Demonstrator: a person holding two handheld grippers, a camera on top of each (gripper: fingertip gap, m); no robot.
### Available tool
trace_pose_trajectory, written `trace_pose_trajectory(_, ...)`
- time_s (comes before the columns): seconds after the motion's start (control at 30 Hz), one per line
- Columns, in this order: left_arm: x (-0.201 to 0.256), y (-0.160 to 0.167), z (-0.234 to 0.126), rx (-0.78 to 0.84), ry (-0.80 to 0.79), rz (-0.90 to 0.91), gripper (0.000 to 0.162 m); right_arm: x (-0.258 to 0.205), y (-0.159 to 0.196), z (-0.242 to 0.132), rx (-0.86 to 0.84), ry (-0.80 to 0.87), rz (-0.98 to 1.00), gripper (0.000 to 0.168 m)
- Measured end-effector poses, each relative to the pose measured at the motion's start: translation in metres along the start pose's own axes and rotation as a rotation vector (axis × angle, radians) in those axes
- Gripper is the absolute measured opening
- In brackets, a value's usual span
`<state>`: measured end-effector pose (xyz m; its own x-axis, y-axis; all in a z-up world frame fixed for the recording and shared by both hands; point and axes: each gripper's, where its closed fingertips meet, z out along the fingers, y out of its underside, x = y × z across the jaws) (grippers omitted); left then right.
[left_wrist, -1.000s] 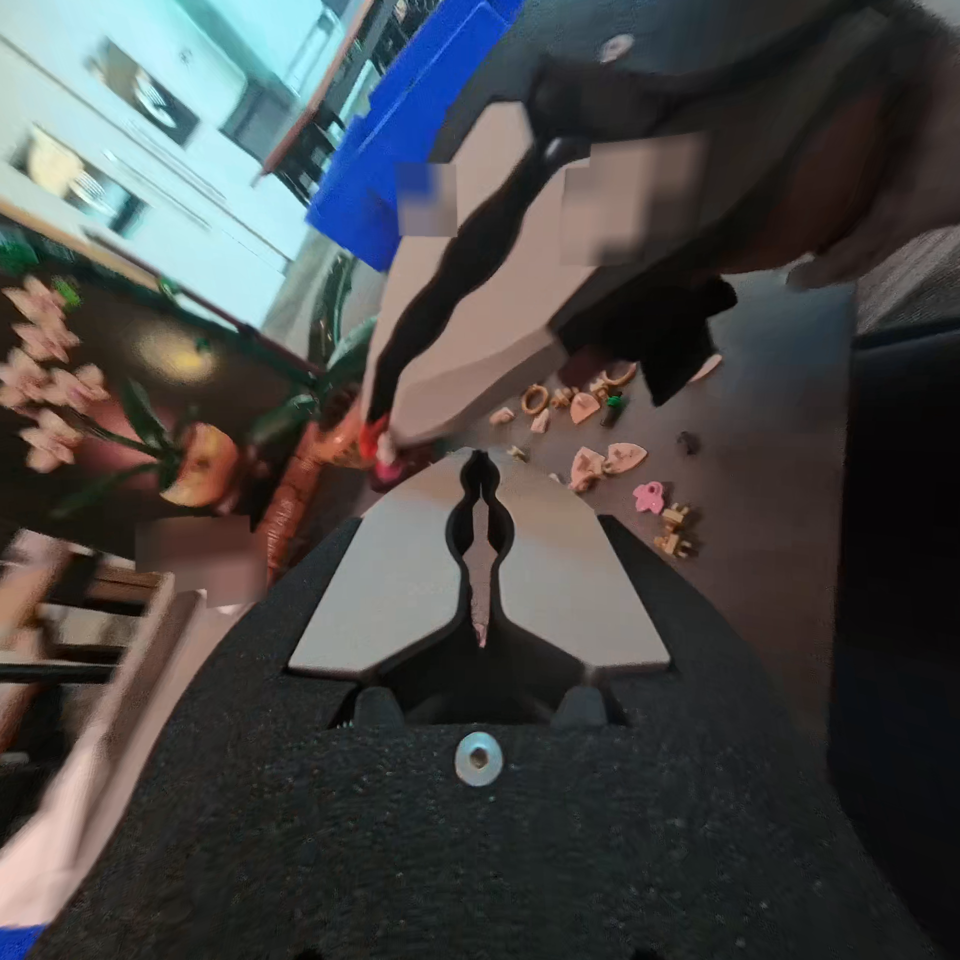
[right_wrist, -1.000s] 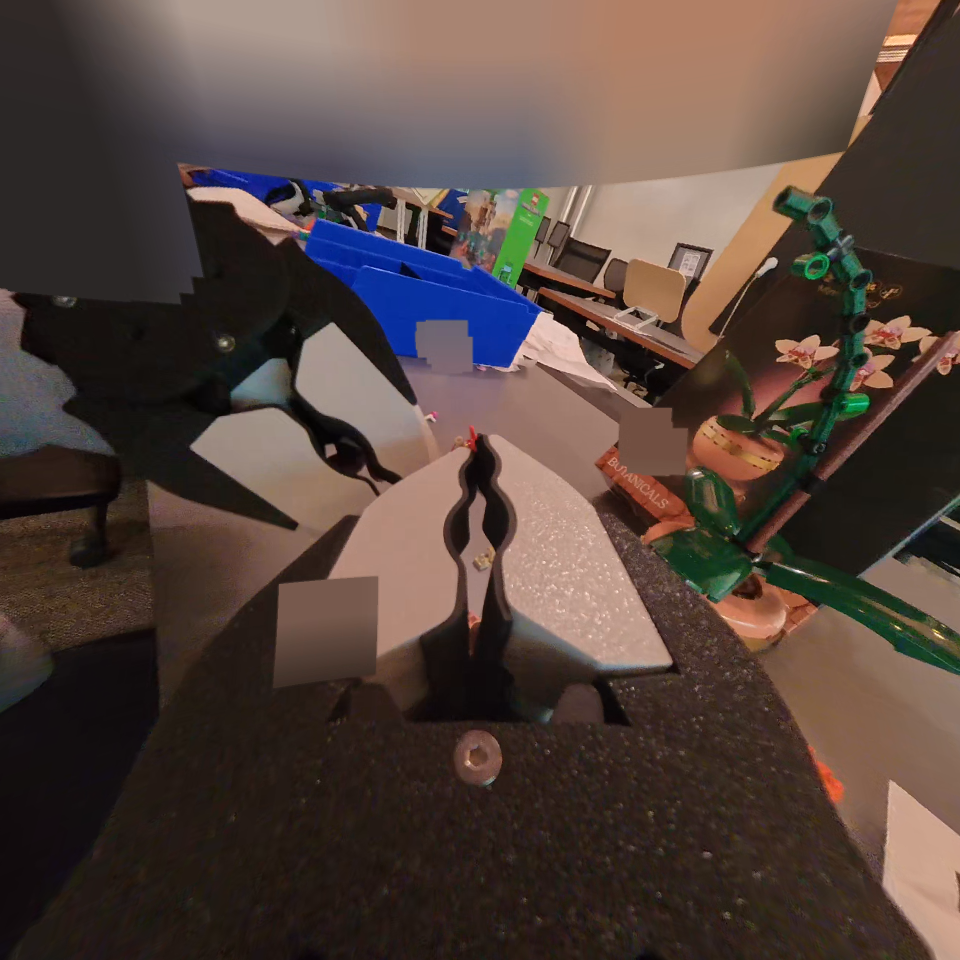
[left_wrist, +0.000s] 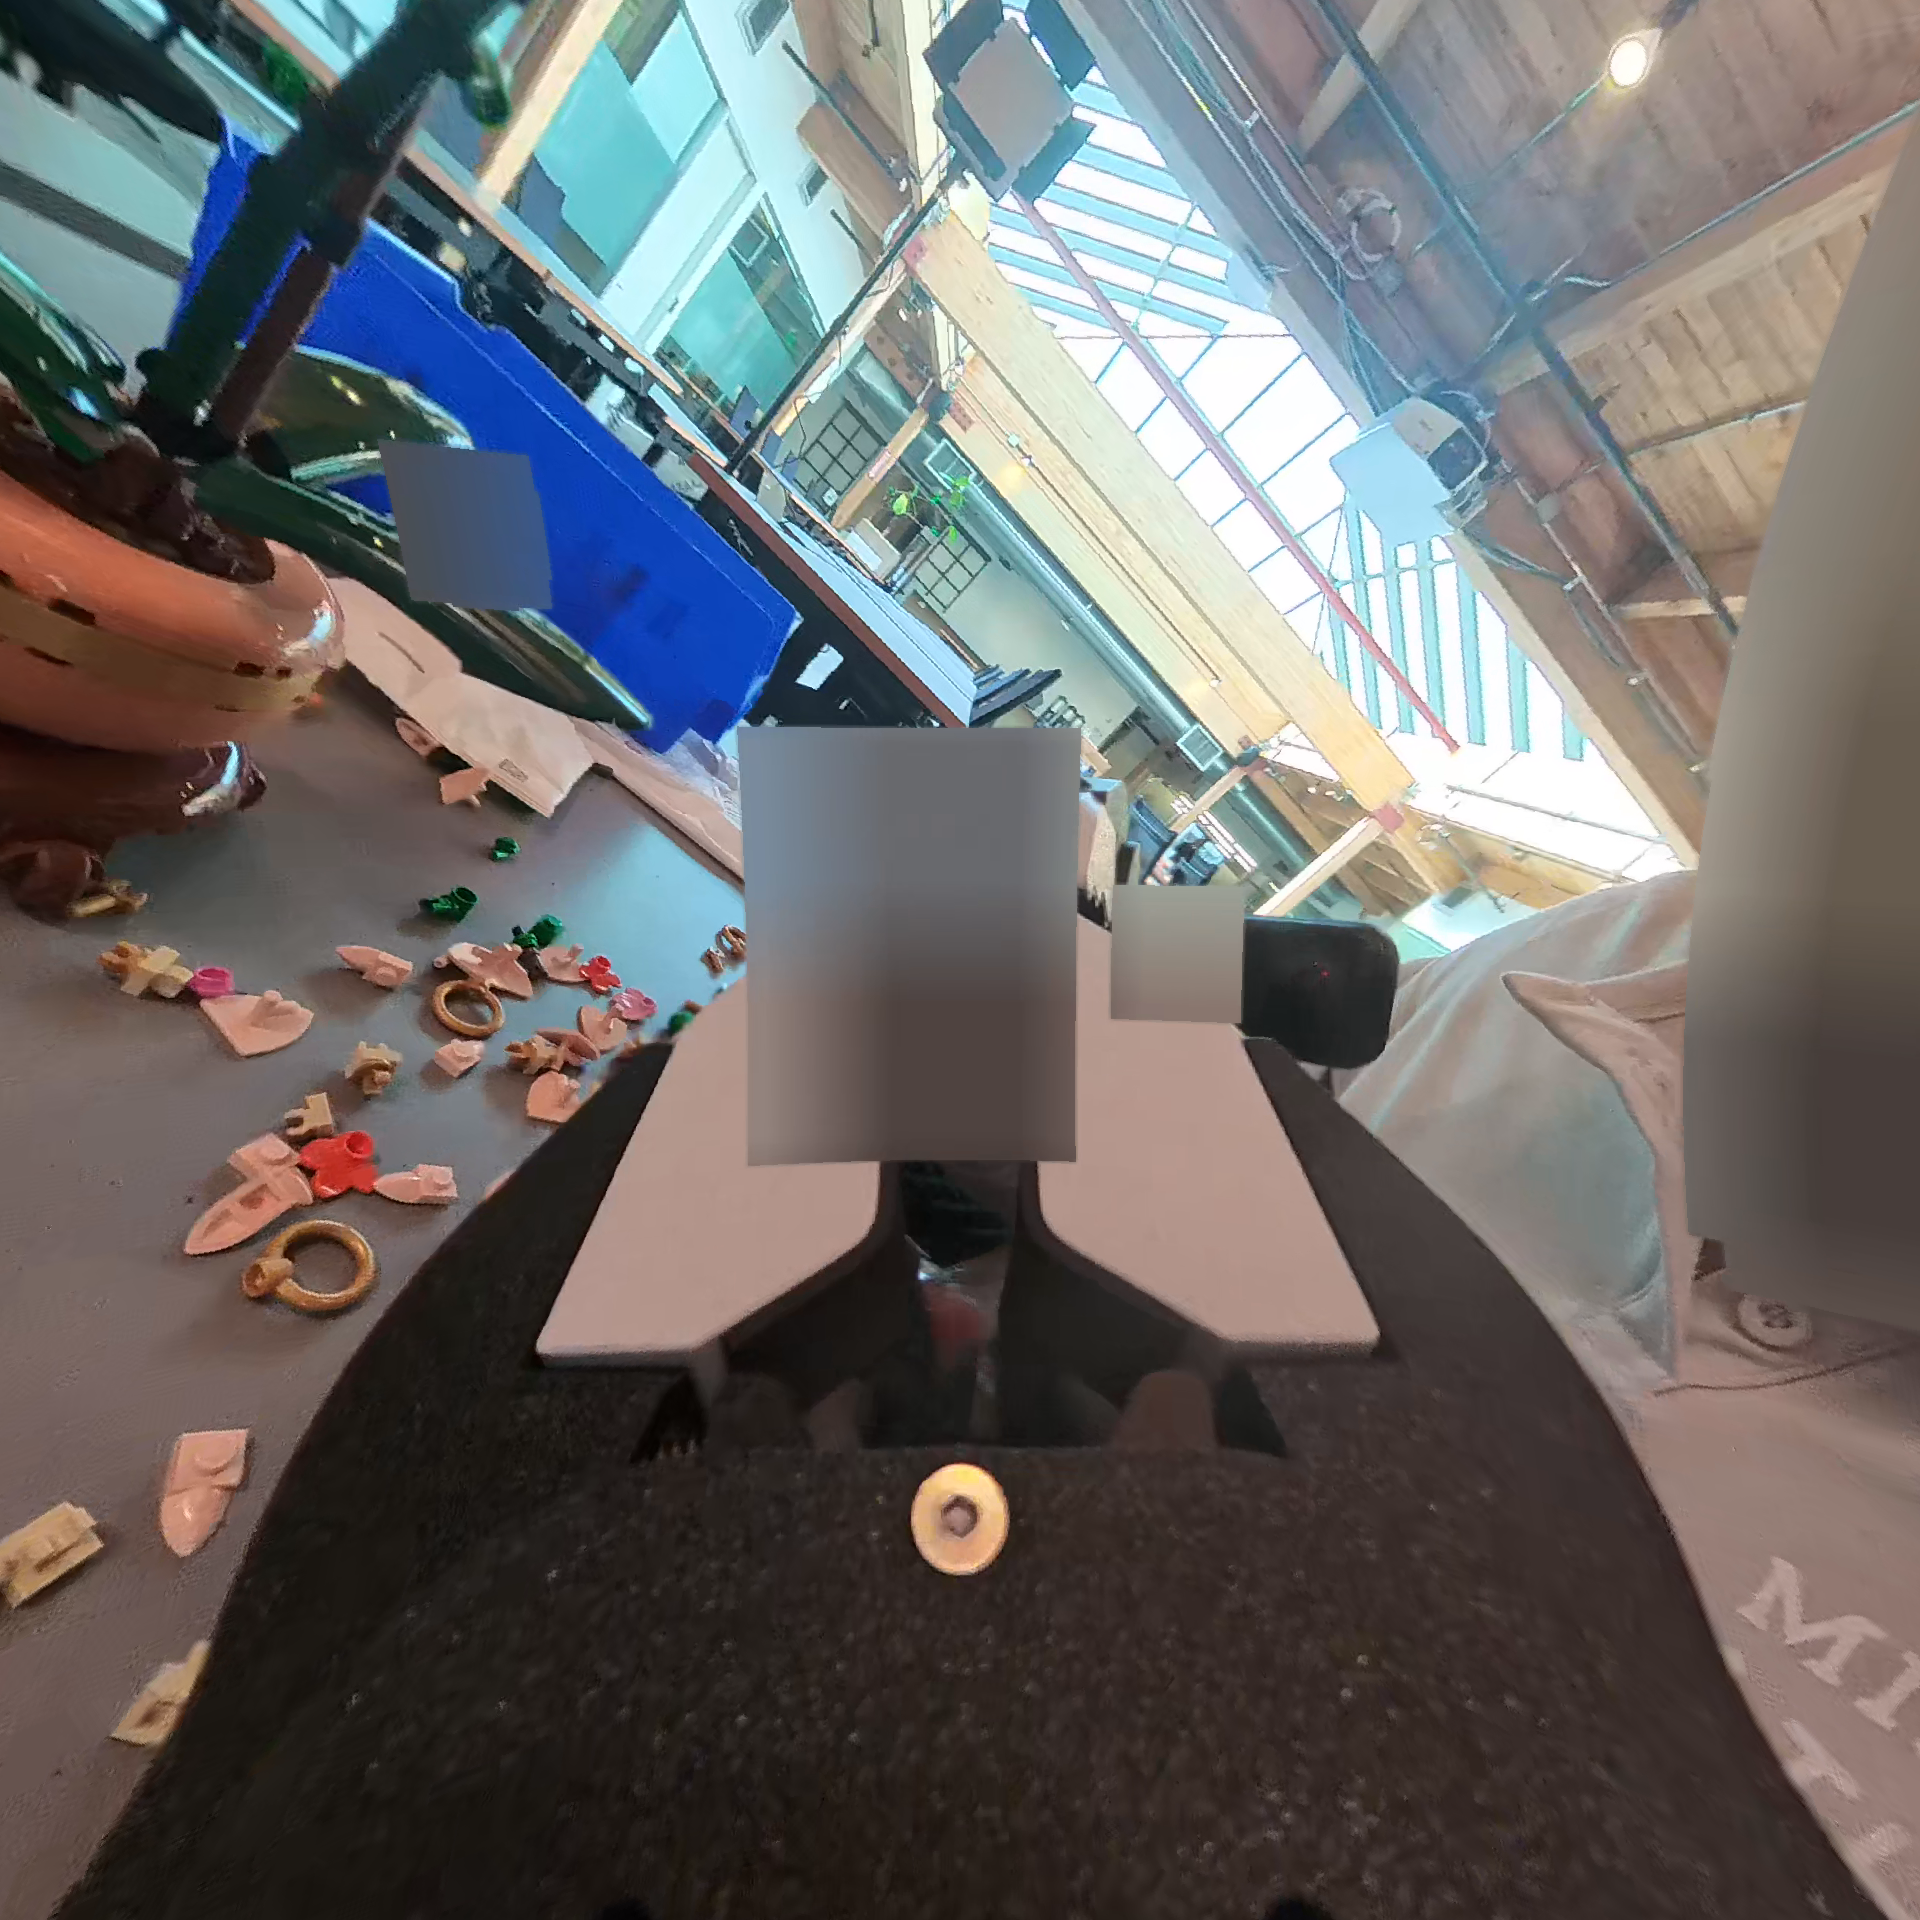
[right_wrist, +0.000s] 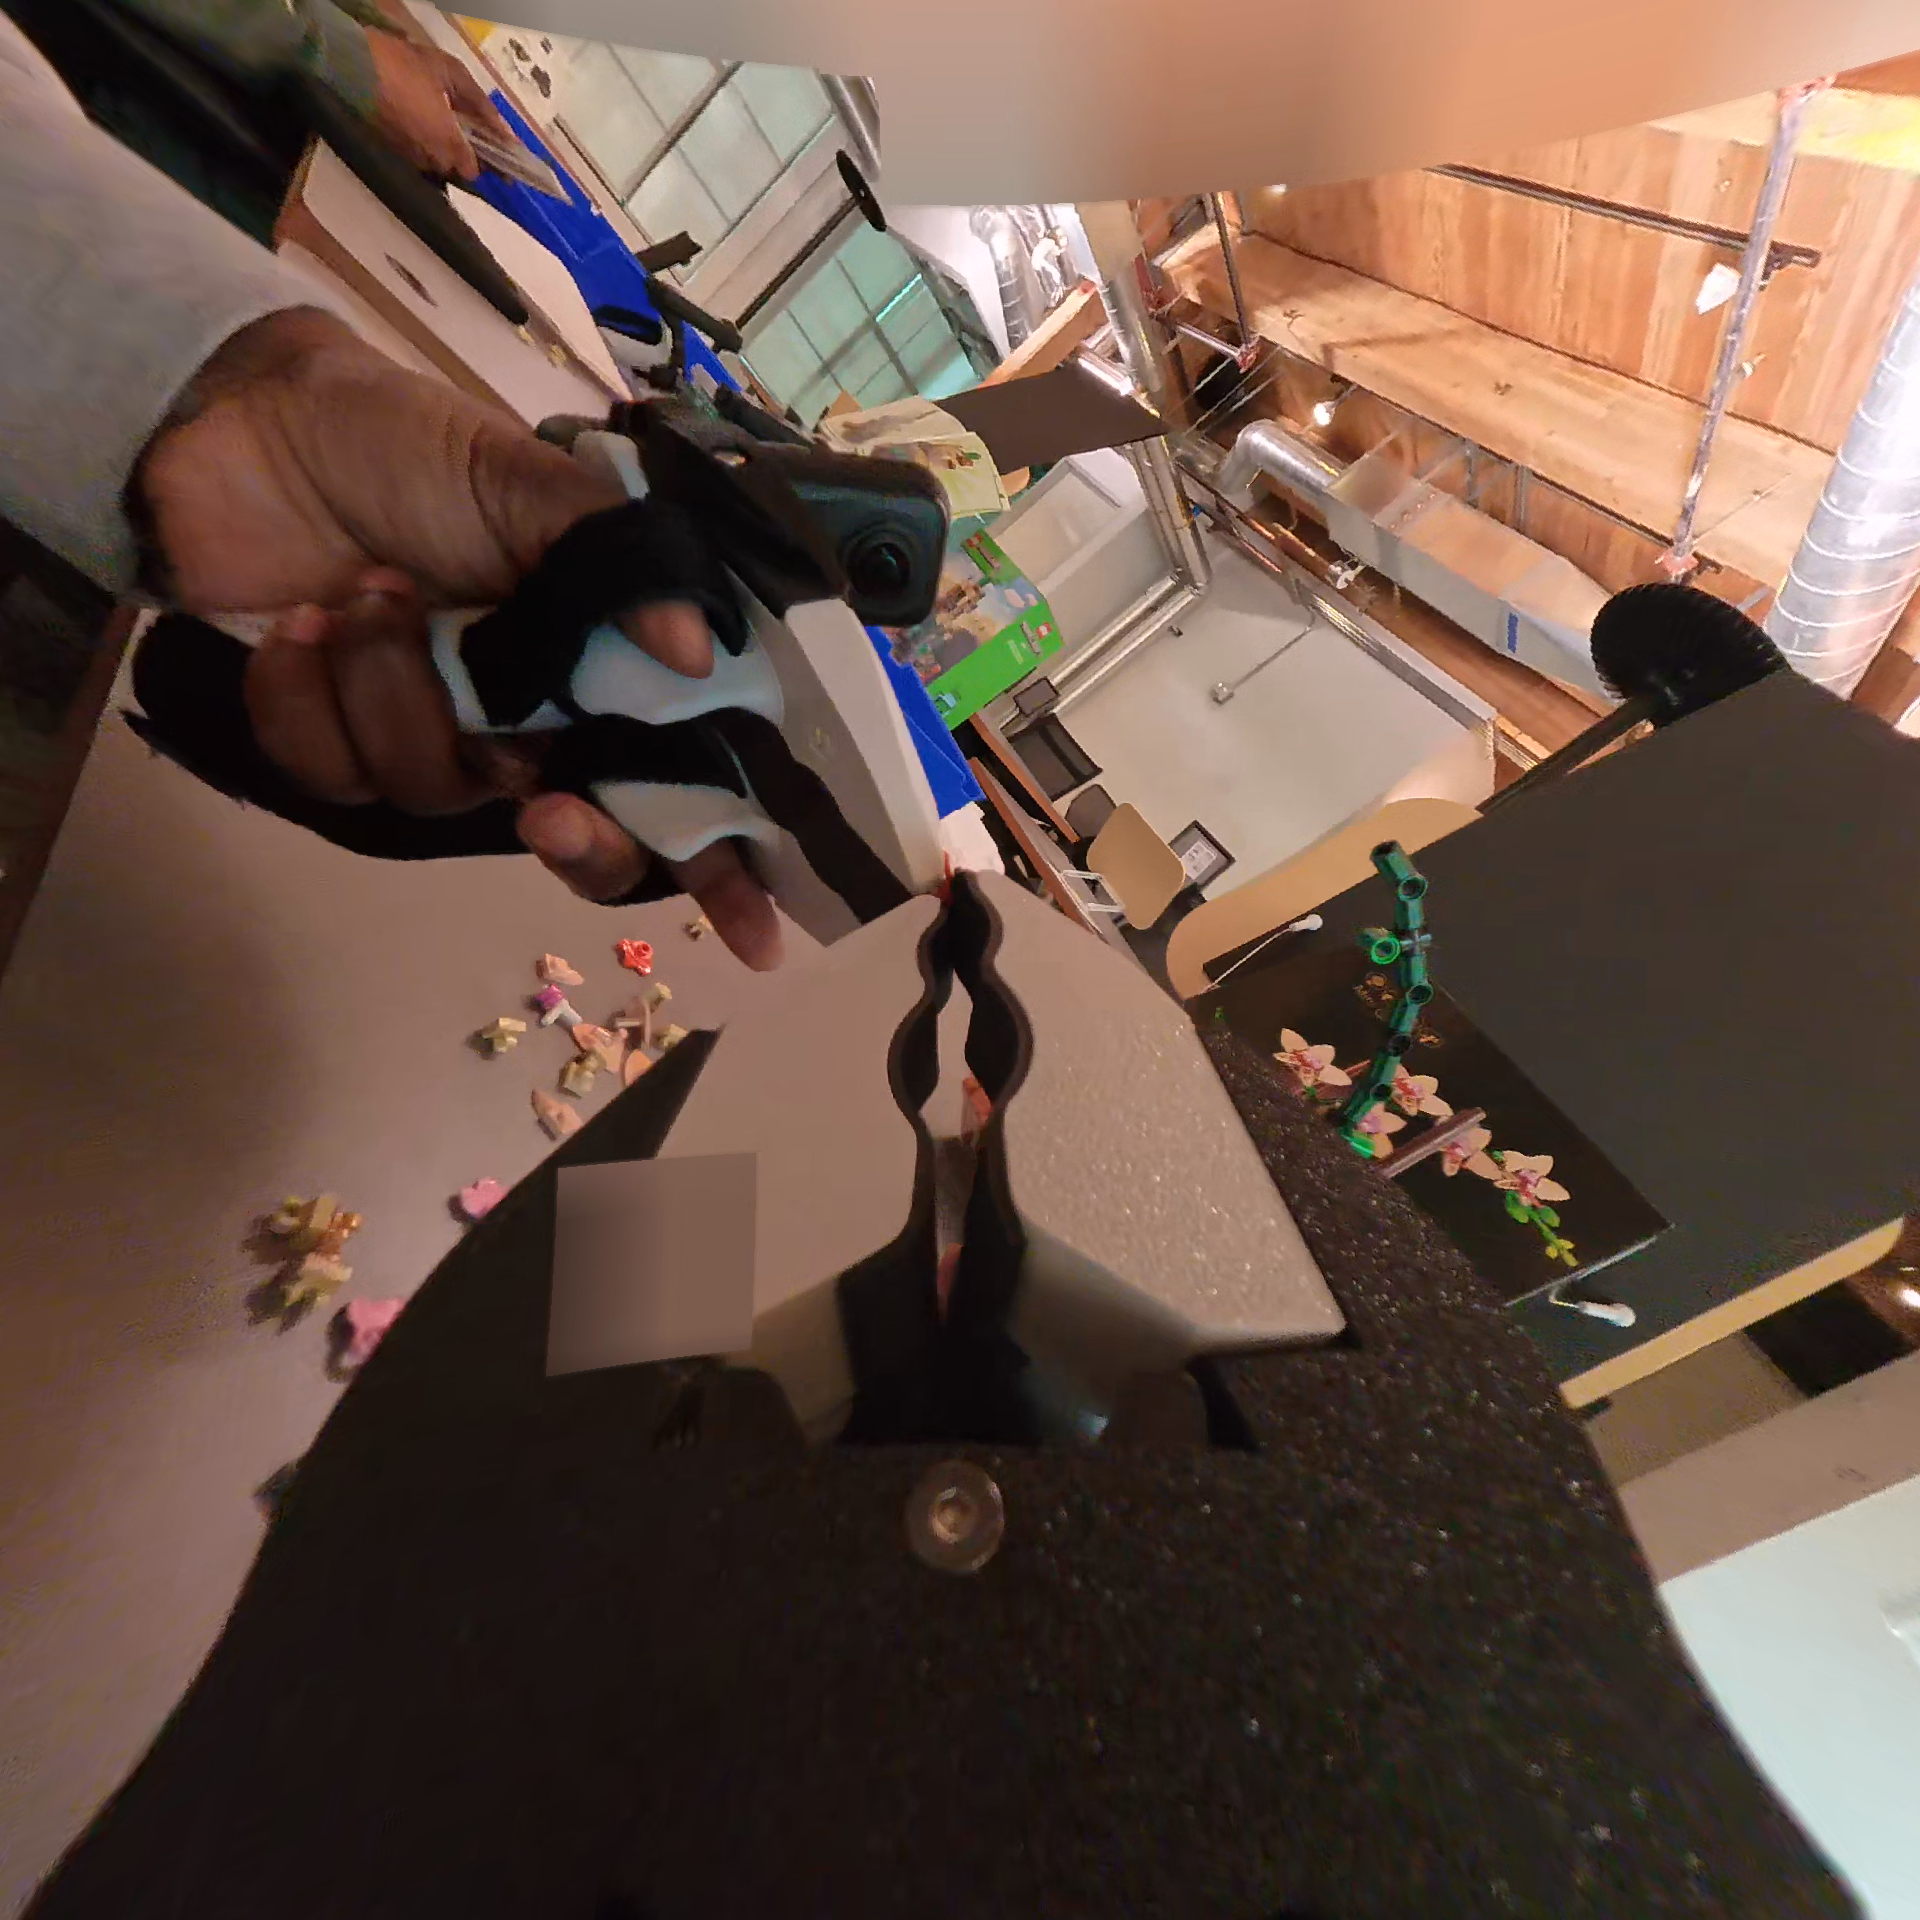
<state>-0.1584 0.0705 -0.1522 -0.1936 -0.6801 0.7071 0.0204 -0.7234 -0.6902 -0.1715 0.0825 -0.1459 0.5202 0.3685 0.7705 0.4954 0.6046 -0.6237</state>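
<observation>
Red piece (right_wrist: 943, 886), a tiny sliver of it, shows right at the tips of the right gripper (right_wrist: 958, 904), in the air above and beyond the scatter of small pieces (right_wrist: 592, 1029). The right gripper's two grey fingers are drawn together, tips meeting, with only their wavy dark gap between them. Whether they actually pinch the red piece cannot be told.

The left gripper (right_wrist: 914, 873) comes in from above the scatter, its tips touching or just beside the same red piece. Its fingers taper together there, but how tightly cannot be told: in its own view a blurred patch covers the tips. A hand (right_wrist: 395, 582) wraps its white and black handle, and a small black camera (right_wrist: 883, 545) sits on top of it.

The scatter lies on a grey table (right_wrist: 260, 987): pale pink petal shapes, tan bits, a few green and bright pink ones, and a gold ring (left_wrist: 312, 1262) at its near edge. At the far left end of the scatter stands a brick-built flower pot (left_wrist: 156, 623), with a blue bin (left_wrist: 623, 520) behind it. Well to the right of the scatter, a dark box showing orchids (right_wrist: 1455, 1122) stands behind a green jointed stem (right_wrist: 1397, 997).
</observation>
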Motion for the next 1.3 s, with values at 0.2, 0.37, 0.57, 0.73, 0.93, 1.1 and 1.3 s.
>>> trace_pose_trajectory(0.2,-0.006,0.001,0.004,-0.037,-0.101,0.173,0.043,0.000,-0.005,-0.007,0.074,-0.006,0.127,0.000)
trace_pose_trajectory(0.37,0.003,0.003,0.008,-0.071,-0.098,0.315,0.020,-0.001,-0.002,-0.009,0.077,-0.010,0.160,0.000)
trace_pose_trajectory(0.57,0.005,0.004,0.009,-0.130,-0.139,0.471,0.015,-0.001,-0.002,-0.010,0.080,-0.023,0.183,0.000)
trace_pose_trajectory(0.73,0.000,0.006,0.008,-0.134,-0.144,0.392,0.014,-0.003,0.003,-0.009,0.045,0.013,0.154,0.000)
trace_pose_trajectory(0.93,-0.013,0.015,-0.002,-0.180,-0.173,0.295,0.014,-0.017,0.012,-0.003,-0.047,0.049,0.175,0.000)
trace_pose_trajectory(1.1,-0.034,0.031,-0.018,-0.315,-0.218,0.267,0.013,-0.042,0.030,0.006,-0.163,0.011,0.200,0.000)
trace_pose_trajectory(1.3,-0.052,0.068,-0.028,-0.563,-0.190,0.266,0.006,-0.056,0.037,0.032,-0.269,-0.105,0.108,0.000)
